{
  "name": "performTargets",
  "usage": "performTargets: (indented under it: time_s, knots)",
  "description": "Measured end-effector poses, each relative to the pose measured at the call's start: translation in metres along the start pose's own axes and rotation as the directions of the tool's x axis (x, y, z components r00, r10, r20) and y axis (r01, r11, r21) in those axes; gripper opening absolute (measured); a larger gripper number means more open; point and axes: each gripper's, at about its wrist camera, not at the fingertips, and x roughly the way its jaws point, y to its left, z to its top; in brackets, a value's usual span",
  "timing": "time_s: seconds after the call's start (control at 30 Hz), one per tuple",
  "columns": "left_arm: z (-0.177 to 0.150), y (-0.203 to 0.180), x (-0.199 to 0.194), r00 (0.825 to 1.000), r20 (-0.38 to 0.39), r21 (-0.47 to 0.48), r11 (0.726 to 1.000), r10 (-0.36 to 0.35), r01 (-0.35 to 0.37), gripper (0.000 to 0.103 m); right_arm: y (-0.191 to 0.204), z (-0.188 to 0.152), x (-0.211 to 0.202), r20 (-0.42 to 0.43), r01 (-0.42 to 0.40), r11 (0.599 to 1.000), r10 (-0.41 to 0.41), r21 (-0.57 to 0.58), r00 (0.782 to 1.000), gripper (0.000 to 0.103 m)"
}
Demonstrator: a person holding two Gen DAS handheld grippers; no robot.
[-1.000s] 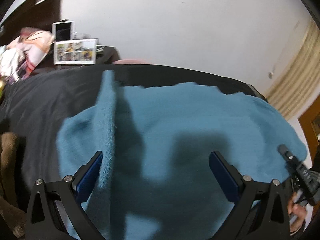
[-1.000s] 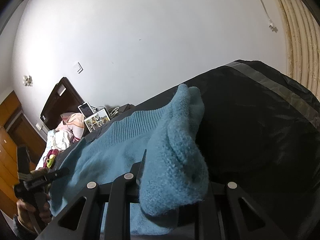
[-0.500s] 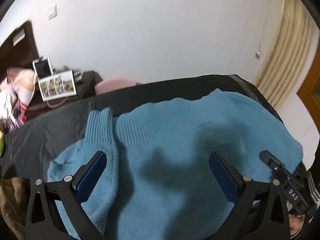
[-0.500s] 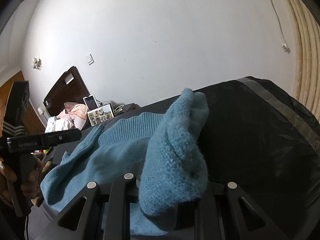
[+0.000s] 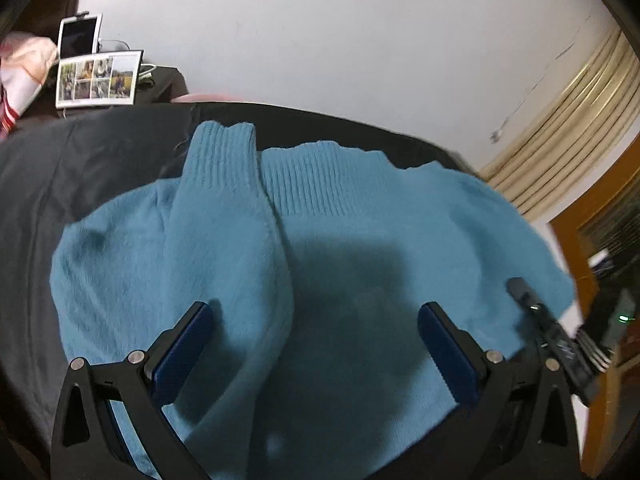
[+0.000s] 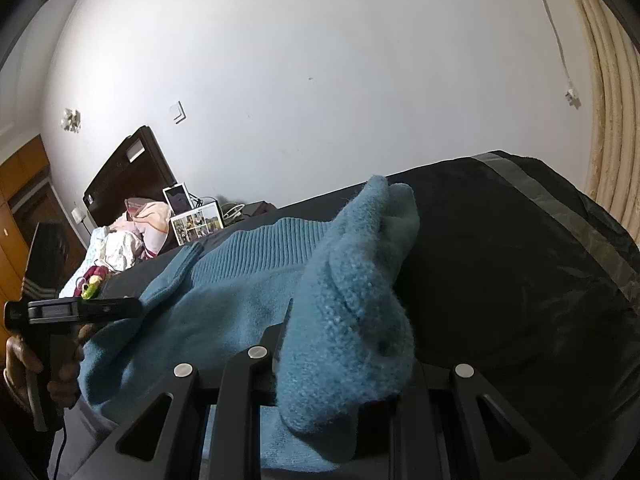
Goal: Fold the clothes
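A teal knit sweater [image 5: 360,248] lies spread on a black sheet [image 5: 80,152]. One sleeve [image 5: 224,208] lies folded over the body, its ribbed cuff pointing away. My left gripper [image 5: 316,344] hovers open over the sweater, blue pads wide apart, empty. The right gripper shows at the left view's right edge [image 5: 552,336]. In the right wrist view the right gripper [image 6: 340,364] is shut on a bunched fold of the sweater [image 6: 352,288], which hides its tips. The left gripper shows at that view's left [image 6: 72,308].
A photo collage frame [image 5: 98,80] and a tablet [image 5: 79,36] stand on a dark nightstand behind the bed. Pink and white bedding [image 6: 132,232] is piled at the far left. Beige curtains [image 5: 568,136] and a wooden door frame [image 5: 592,248] are to the right.
The sleeve has come down from standing on edge to lying flat over the sweater body. The left gripper stayed open and shifted its view. The right gripper kept its hold.
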Motion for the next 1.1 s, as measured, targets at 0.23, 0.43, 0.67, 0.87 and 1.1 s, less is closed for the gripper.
performTargets:
  time_s: [0.23,0.43,0.67,0.87,1.1]
  knots:
    - [-0.010,0.029,-0.003,0.982,-0.001,0.017,0.982,0.189,-0.189,0.102,-0.003,-0.002,0.002,-0.007,0.007,1.000,-0.007,0.006,1.000,0.022]
    - [-0.017,0.072,-0.021,0.946,0.037,-0.117,0.941,0.323,-0.317,0.102,-0.007,-0.003,0.003,-0.012,0.009,1.000,-0.009,0.024,1.000,0.022]
    - [-0.032,0.129,-0.066,0.892,0.075,-0.339,0.853,0.445,-0.397,0.102,-0.010,-0.003,0.004,-0.017,0.012,0.999,-0.012,0.031,1.000,0.022]
    - [-0.036,0.105,-0.064,0.896,0.084,-0.252,0.879,0.436,-0.404,0.102,-0.010,-0.003,0.003,-0.017,0.012,0.999,-0.011,0.036,1.000,0.022]
    - [-0.009,0.039,-0.062,0.918,0.154,-0.081,0.930,0.366,-0.358,0.102,-0.007,-0.003,0.005,-0.014,0.017,1.000,-0.017,0.024,1.000,0.022]
